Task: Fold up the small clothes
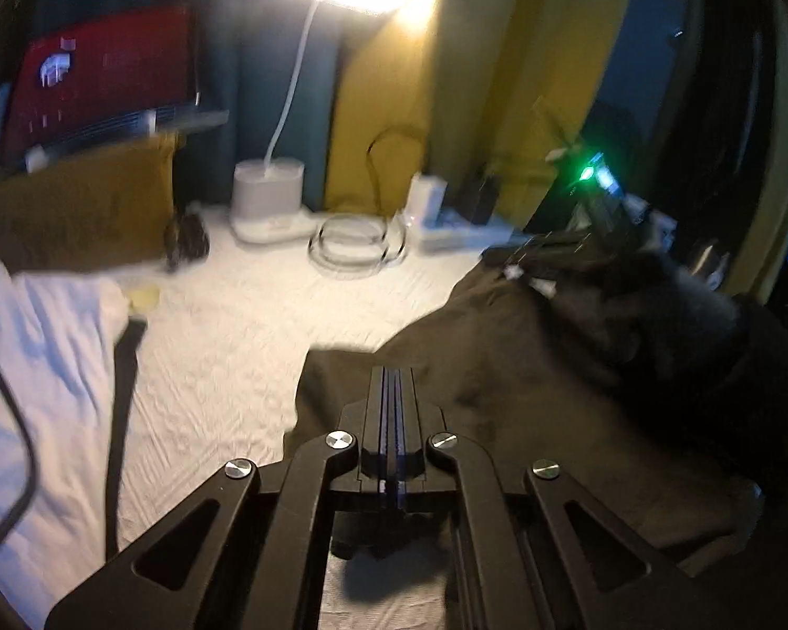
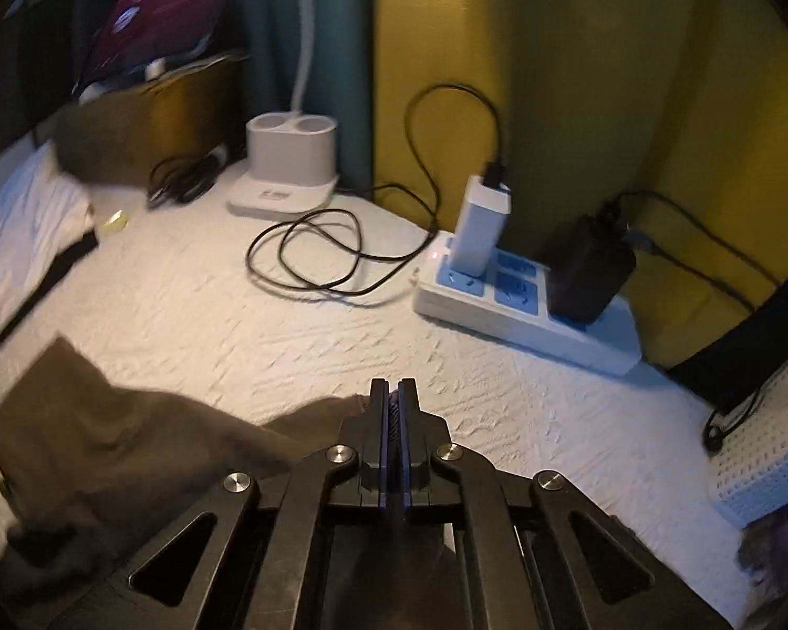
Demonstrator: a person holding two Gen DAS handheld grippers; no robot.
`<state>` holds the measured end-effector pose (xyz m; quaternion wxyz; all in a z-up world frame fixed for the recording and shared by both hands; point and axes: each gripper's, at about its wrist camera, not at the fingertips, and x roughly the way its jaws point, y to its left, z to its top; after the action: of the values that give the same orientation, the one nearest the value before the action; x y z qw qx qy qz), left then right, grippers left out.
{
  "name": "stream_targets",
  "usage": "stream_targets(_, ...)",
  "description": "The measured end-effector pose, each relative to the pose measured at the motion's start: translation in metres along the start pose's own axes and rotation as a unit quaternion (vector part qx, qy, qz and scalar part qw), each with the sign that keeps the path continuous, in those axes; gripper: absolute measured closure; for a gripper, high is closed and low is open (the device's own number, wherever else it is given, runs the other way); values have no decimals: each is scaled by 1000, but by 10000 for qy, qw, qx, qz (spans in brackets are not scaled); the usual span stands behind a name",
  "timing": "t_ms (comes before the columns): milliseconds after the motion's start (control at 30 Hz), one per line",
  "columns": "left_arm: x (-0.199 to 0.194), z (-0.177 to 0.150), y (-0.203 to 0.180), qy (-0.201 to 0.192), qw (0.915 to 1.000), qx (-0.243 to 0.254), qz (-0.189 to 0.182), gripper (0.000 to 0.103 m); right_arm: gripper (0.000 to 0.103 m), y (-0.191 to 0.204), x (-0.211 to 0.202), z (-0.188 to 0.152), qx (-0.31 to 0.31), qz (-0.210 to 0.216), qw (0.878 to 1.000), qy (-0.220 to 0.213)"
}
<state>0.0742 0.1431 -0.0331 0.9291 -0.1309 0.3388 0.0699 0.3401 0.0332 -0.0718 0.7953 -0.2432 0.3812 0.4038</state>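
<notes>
A dark olive-brown garment (image 1: 525, 394) lies crumpled on the white bedsheet (image 1: 226, 346). My left gripper (image 1: 392, 375) has its jaws pressed together over the garment's near left edge; I cannot tell whether cloth is pinched. The right gripper (image 1: 567, 257), with a green light, is at the garment's far right corner. In the right wrist view my right gripper (image 2: 393, 388) is shut on an edge of the same garment (image 2: 110, 446), which trails away to the lower left over the sheet (image 2: 341, 336).
A white lamp base (image 1: 268, 194) and a coiled cable (image 1: 352, 241) sit at the back by a yellow wall. A power strip (image 2: 525, 304) with a white charger (image 2: 483, 226) and a black adapter (image 2: 588, 273) lies back right. A white pillow (image 1: 42, 346) with a black strap is left.
</notes>
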Motion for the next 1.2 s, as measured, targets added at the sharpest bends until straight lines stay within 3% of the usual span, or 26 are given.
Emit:
stream_targets(167, 23, -7, 31, 441, 9978, -417, 255, 100, 100, -3, 11, -14, 66, 31, 9996, 283)
stream_targets(200, 25, -7, 38, 445, 9973, -521, 271, 88, 100, -4, 11, -16, 83, 17, 9995, 319)
stream_targets(233, 29, -6, 46, 458, 9965, -621, 319, 53, 99, -5, 7, -18, 105, -5, 9994, 321)
stream_targets(300, 35, -5, 56, 363, 9953, -822, 348, 15, 95, -11, -6, -21, 172, -28, 9995, 256)
stream_targets(333, 41, -5, 59, 392, 9948, -919, 213, 15, 86, -13, -14, -22, 186, -101, 9996, 189)
stream_targets(367, 48, -6, 59, 513, 9940, -966, 73, 15, 59, -16, -25, -23, 189, -192, 9996, 104)
stream_targets(433, 63, -9, 55, 803, 9918, -987, -129, 15, 16, -25, -48, -27, 286, -325, 9990, -88)
stream_targets(567, 79, -17, 30, 920, 9951, -348, -27, 16, 16, -38, -91, -47, 367, -513, 9975, -319)
stream_targets(600, 77, -19, 25, 880, 9959, -180, 54, 30, 16, -42, -104, -55, 416, -575, 9968, -362)
stream_targets(633, 77, -19, 21, 893, 9959, -23, 110, 66, 16, -46, -115, -64, 478, -611, 9962, -390)
stream_targets(667, 78, -19, 20, 958, 9954, 16, 85, 85, 16, -49, -124, -73, 546, -627, 9957, -396)
stream_targets(700, 79, -18, 22, 1034, 9946, -50, 20, 98, 16, -52, -132, -80, 604, -633, 9954, -398)
stream_targets(867, 67, -6, 9, 637, 9957, 376, 549, 98, 16, -59, -166, -130, 1050, -615, 9915, -464)
stream_targets(1000, 54, 2, -27, 374, 9844, 1297, 1132, 98, 16, -56, -181, -166, 1373, -536, 9877, -525)
stream_targets(1200, 43, 15, -77, 435, 9751, 1954, 951, 97, 16, -53, -197, -201, 1776, -353, 9810, -699)
